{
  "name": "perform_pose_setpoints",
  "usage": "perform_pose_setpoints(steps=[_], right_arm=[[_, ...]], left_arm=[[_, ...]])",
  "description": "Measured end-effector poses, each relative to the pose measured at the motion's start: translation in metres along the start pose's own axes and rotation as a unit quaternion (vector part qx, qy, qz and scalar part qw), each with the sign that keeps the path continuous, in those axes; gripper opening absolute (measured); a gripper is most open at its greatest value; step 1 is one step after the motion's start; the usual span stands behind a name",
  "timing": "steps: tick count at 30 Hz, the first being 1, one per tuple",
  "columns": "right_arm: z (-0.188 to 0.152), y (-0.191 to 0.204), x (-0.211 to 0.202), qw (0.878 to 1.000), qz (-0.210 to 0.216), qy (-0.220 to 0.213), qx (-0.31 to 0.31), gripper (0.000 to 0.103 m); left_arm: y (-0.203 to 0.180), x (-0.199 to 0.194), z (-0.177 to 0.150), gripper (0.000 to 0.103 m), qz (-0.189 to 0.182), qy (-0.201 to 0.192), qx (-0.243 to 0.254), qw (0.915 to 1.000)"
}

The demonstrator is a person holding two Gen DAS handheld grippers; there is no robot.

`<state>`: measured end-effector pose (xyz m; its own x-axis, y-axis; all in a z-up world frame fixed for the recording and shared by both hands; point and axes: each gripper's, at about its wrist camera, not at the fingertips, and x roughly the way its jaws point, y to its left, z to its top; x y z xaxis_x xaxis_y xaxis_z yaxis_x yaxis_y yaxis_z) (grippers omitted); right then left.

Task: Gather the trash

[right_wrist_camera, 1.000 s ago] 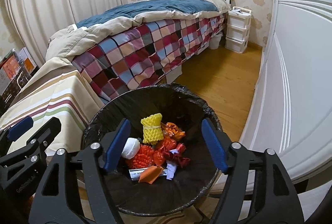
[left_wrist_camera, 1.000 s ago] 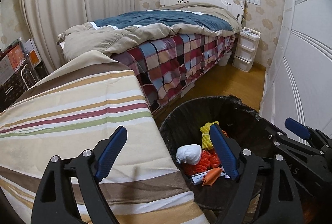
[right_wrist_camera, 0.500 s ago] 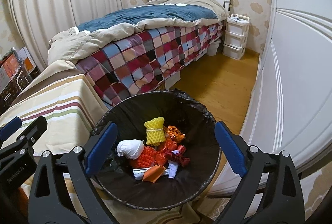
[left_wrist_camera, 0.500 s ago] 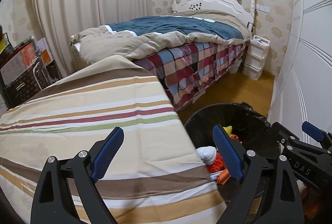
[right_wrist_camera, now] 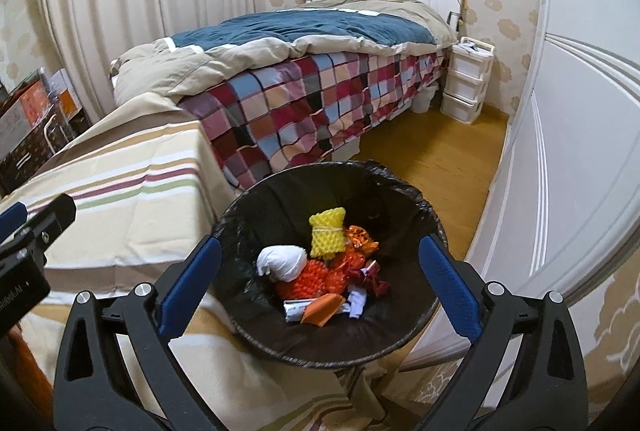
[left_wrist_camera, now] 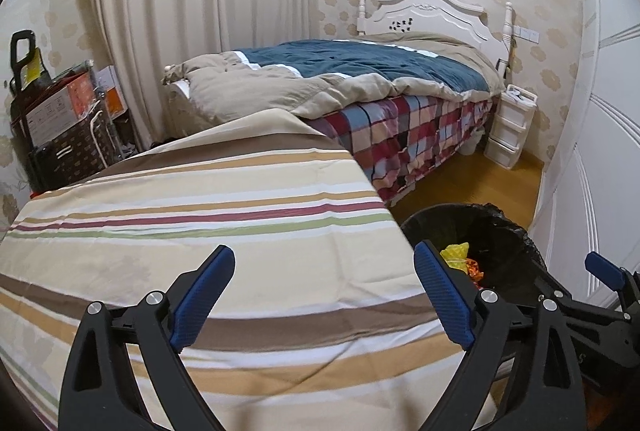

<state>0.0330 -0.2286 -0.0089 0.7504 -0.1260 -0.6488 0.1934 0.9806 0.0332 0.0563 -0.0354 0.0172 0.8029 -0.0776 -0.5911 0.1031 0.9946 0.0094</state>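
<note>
Since nothing lies on the striped table (left_wrist_camera: pixel 224 231) left of the bin (right_wrist_camera: pixel 404 335), my left tongs (left_wrist_camera: pixel 324 295) hang open and empty; my right tongs (right_wrist_camera: pixel 320 283) gape over the bin, where the trash (right_wrist_camera: pixel 324 271) sits.

The left tool (left_wrist_camera: pixel 324 295) has swung away from the bin (left_wrist_camera: pixel 516 231) and now hangs over the striped worktop (left_wrist_camera: pixel 200 231), its jaws spread a little wider than a second ago; the bin, once between its fingers, now sits off by the worktop's right edge. The right tool (right_wrist_camera: pixel 320 279) has pulled back and up from the bin (right_wrist_camera: pixel 400 187) and opened out, from fairly close jaws to a wide gape that frames the whole heap of trash (right_wrist_camera: pixel 324 271).
</note>
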Motion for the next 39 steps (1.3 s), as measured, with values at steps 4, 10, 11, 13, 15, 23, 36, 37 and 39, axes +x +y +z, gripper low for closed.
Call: perform_pose_setpoints(steps=[4,10,11,13,15,23,36,37,39], right_arm=[[-0.004,0.009,-0.013,1.000,0.008,-0.006,-0.006,0.097],[-0.007,0.017,-0.034,1.000,0.014,-0.021,-0.012,0.097],[-0.007,0.018,-0.039,1.000,0.015,-0.025,-0.013,0.097],[-0.009,0.019,-0.045,0.999,0.016,-0.029,-0.014,0.097],[-0.010,0.020,-0.050,0.999,0.017,-0.032,-0.015,0.097],[-0.017,0.021,-0.071,0.999,0.021,-0.044,-0.015,0.097],[-0.026,0.024,-0.095,0.997,0.029,-0.062,-0.025,0.097],[-0.025,0.024,-0.095,0.997,0.030,-0.063,-0.026,0.097],[-0.024,0.025,-0.096,0.997,0.031,-0.063,-0.027,0.097]], left_arm=[[0.010,-0.011,-0.003,0.091,0.009,-0.007,-0.003,0.9999],[0.023,-0.027,-0.012,0.091,0.022,-0.010,-0.006,0.9997],[0.025,-0.030,-0.014,0.091,0.023,-0.010,-0.007,0.9997],[0.027,-0.035,-0.017,0.091,0.025,-0.011,-0.008,0.9996],[0.030,-0.041,-0.019,0.091,0.027,-0.011,-0.011,0.9995],[0.037,-0.063,-0.027,0.092,0.033,-0.023,-0.011,0.9991],[0.046,-0.083,-0.037,0.092,0.036,-0.032,-0.025,0.9986],[0.047,-0.084,-0.038,0.092,0.036,-0.032,-0.025,0.9985],[0.046,-0.086,-0.037,0.092,0.036,-0.034,-0.026,0.9985]])
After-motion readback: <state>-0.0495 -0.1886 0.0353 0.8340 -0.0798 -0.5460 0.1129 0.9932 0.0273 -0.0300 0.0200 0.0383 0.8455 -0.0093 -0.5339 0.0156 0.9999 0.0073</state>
